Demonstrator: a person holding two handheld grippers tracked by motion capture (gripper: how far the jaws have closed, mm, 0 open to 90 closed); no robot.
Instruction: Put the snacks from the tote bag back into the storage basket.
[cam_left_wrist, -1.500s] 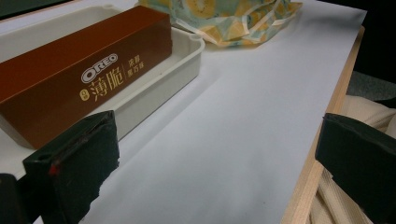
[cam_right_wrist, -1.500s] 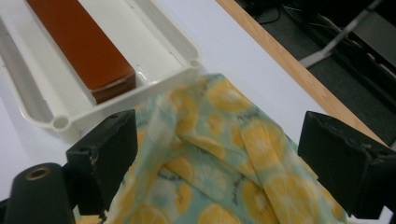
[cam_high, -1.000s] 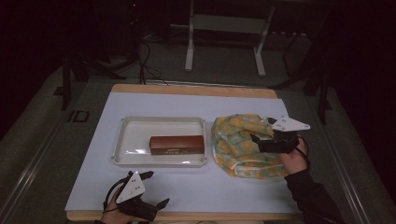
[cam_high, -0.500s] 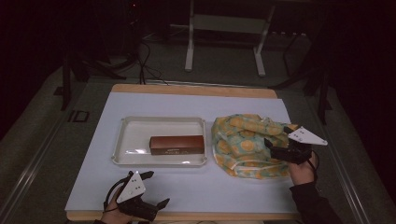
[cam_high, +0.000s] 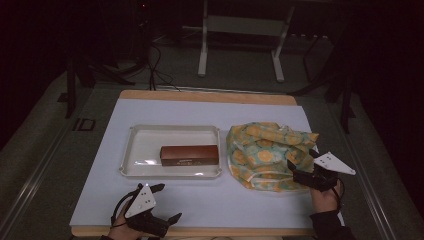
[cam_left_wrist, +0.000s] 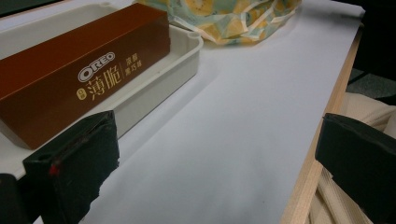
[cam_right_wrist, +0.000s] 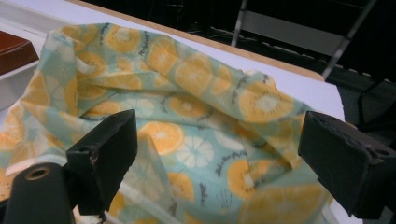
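Holding brown Oreo box (cam_high: 189, 155), white tray (cam_high: 135, 150) beside patterned bag (cam_high: 265, 152); both tongs wide open, empty.

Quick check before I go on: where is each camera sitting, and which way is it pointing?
High view: above the near edge, looking forward and down; both hands, left gripper, right gripper.
Left gripper view: low over the table, facing the Oreo box in its white tray; open jaws.
Right gripper view: facing the orange-print cloth bag; open jaws.
All views share the bag.
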